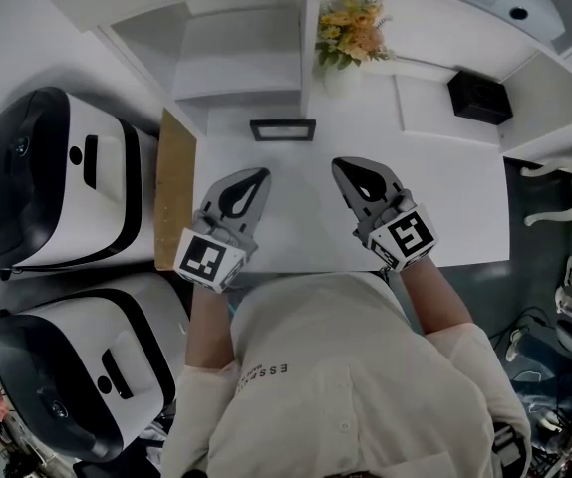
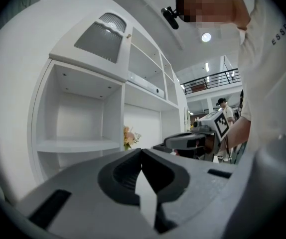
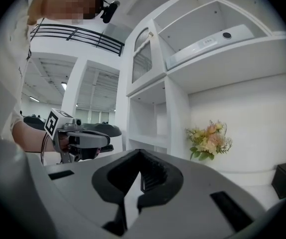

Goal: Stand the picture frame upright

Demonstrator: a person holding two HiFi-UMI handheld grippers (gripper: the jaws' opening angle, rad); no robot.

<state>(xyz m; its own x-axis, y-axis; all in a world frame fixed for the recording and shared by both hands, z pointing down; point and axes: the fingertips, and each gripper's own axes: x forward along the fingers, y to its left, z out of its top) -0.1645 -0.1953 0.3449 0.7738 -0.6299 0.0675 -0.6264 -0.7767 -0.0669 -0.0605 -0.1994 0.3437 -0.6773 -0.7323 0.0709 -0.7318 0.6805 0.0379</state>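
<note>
The picture frame (image 1: 283, 129) is small, with a dark, thin rectangular border around a paler grey middle. It is wider than it is tall and looks squashed from the steep head view. It seems to stand on its long edge, though its exact tilt cannot be told. It sits at the far edge of the white surface (image 1: 465, 197), against the foot of the shelf unit (image 1: 236, 63), left of the flowers (image 1: 351, 28).
</note>
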